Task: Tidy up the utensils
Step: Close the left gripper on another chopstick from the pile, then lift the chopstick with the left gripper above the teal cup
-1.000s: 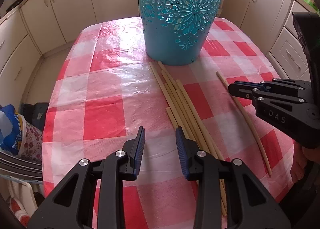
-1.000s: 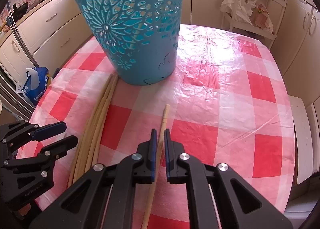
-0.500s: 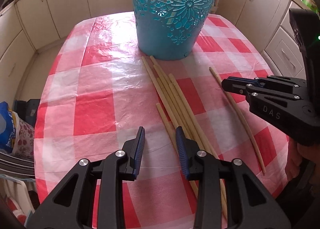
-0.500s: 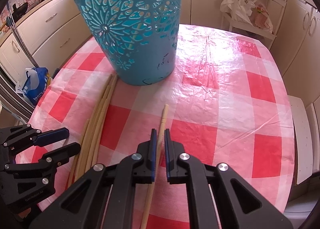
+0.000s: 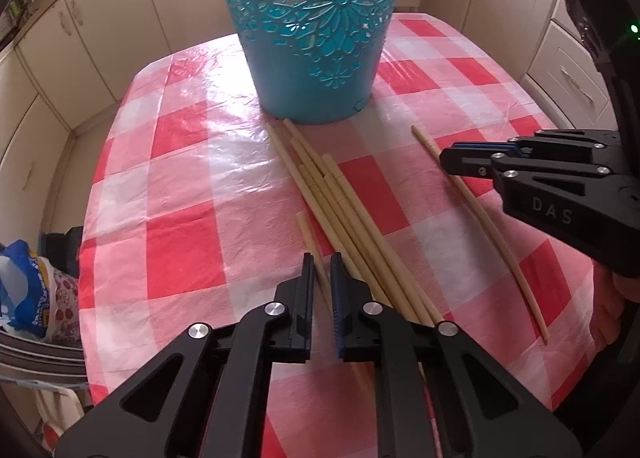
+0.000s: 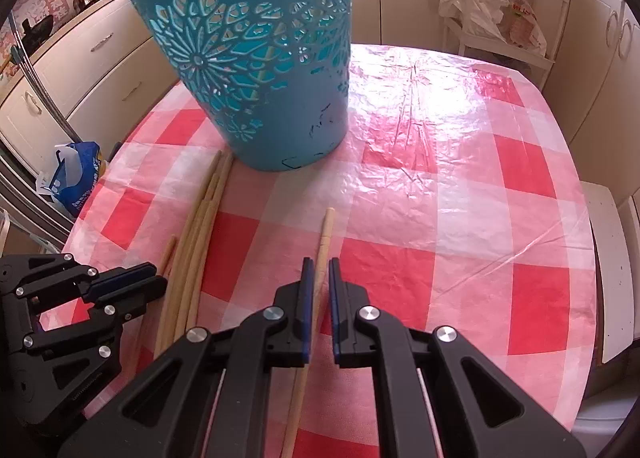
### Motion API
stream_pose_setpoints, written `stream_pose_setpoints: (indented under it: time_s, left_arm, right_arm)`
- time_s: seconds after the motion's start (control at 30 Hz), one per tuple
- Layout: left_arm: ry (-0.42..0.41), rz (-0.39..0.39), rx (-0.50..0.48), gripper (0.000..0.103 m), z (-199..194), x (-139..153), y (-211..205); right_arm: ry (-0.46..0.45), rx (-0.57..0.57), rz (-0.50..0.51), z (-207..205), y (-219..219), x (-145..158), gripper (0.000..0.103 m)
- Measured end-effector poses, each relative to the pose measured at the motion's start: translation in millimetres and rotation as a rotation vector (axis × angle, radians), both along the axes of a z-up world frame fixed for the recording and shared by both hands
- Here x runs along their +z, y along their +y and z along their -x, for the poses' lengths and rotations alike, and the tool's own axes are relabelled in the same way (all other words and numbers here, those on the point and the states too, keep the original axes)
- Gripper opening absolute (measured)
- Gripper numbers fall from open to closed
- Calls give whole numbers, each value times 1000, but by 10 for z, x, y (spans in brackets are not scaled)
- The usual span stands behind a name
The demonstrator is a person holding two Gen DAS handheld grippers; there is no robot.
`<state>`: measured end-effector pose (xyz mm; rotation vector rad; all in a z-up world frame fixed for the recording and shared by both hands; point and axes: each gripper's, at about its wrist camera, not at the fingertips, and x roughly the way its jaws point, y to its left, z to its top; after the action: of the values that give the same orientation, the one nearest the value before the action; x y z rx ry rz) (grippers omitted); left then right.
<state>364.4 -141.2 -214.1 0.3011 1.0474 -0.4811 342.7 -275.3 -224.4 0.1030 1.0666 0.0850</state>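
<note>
The left gripper (image 5: pixel 321 264) has just closed its jaws on a lone chopstick (image 5: pixel 306 232) lying just left of the chopstick bundle (image 5: pixel 340 214). Beyond the bundle stands the teal basket (image 5: pixel 316 30); right of it, the right gripper (image 5: pixel 452 156) grips another chopstick (image 5: pixel 500 238).

Blue basket (image 5: pixel 316 30) blocks table centre; chopstick bundle (image 5: pixel 344 226) in front; tablecloth (image 6: pixel 460 194) right side free.
</note>
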Motion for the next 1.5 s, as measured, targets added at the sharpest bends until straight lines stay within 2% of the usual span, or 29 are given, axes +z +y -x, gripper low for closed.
stream_pose_setpoints:
  time_s: [0.6,0.83,0.9,0.97,1.07,1.2,1.5]
  left_arm:
    - [-38,-64,-19,5,48,-13,-74]
    - [-66,-65,-8,5,62,51,-27]
    - [-70,-29,9,5,41,140,42]
    - [-68,40,42,5,-12,261,156]
    - [-93,191,98,5,-102,520,376]
    - [-209,310,132,5,-122,859,517]
    - [-482,511,103,5,-198,1589,310]
  right_arm:
    - [-16,22,22,0,124,-46,6]
    - [-29,-1,-79,15,25,34,6]
    - [-29,-21,-151,16,-51,60,6]
    - [-29,-54,-234,22,-158,85,6]
    - [-49,-94,-290,39,-279,135,6]
    - [-77,-118,-325,66,-344,211,6]
    - [-171,-128,-326,146,-369,449,6]
